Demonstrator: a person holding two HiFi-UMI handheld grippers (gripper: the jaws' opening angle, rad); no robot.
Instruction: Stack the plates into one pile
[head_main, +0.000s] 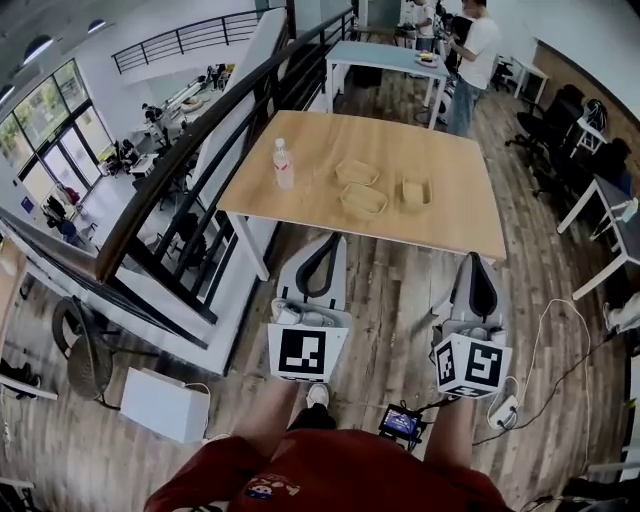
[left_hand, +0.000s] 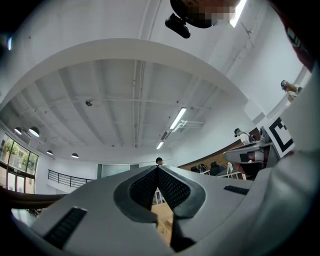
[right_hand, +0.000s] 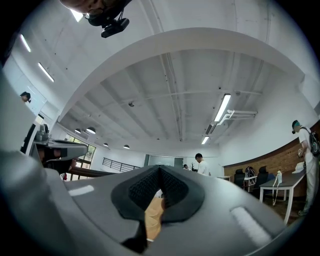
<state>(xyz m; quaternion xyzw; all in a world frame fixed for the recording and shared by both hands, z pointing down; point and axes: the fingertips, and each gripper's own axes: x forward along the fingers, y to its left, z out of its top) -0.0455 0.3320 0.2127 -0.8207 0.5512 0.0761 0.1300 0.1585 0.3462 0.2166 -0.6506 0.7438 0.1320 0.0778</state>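
Three shallow tan plates lie apart on the wooden table (head_main: 300, 205): one at the back (head_main: 356, 172), one nearer me (head_main: 363, 201), and one to the right (head_main: 415, 192). My left gripper (head_main: 327, 242) is shut and empty, its tip over the floor just short of the table's near edge. My right gripper (head_main: 479, 260) is also shut and empty, near the table's front right corner. The left gripper view has its shut jaws (left_hand: 157, 168) angled up at the ceiling, with a strip of table showing between them. The right gripper view has its jaws (right_hand: 160, 169) shut the same way.
A clear water bottle (head_main: 283, 163) stands on the table's left part. A dark railing (head_main: 190, 160) runs along the left. A person (head_main: 473, 60) stands by a light blue table (head_main: 385, 58) at the back. Office chairs (head_main: 590, 140) and cables (head_main: 550, 340) are on the right.
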